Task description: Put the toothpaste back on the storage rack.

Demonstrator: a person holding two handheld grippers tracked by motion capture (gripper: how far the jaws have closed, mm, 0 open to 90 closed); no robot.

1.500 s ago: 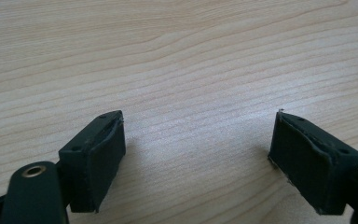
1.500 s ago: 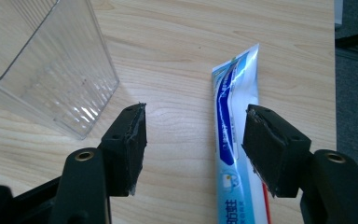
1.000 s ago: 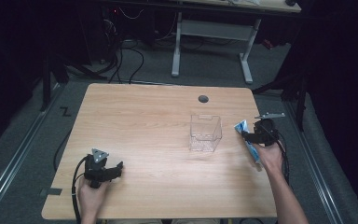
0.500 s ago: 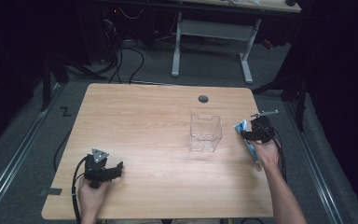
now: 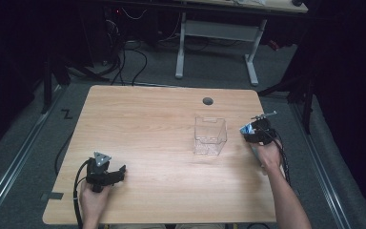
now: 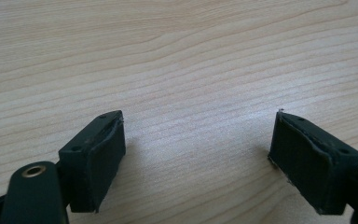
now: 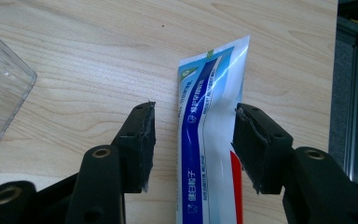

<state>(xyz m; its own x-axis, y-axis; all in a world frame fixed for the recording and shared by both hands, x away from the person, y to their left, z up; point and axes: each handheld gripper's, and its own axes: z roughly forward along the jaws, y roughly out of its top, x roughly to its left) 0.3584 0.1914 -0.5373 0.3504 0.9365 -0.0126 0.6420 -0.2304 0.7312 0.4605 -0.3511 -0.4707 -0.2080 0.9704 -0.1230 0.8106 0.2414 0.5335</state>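
Where the person's forearms enter at the near edge, the left gripper (image 5: 106,172) rests low on the wooden table (image 5: 152,124), near its left front corner, jaws spread wide with only bare wood between them. The right gripper (image 7: 193,149) sits at the table's right edge with its jaws apart on either side of a toothpaste tube (image 7: 209,140); a gap shows beside the left jaw, and contact at the right jaw cannot be confirmed. A clear plastic box (image 5: 210,136) stands just left of that gripper. Farther back, a round cable hole (image 5: 208,101) marks the tabletop.
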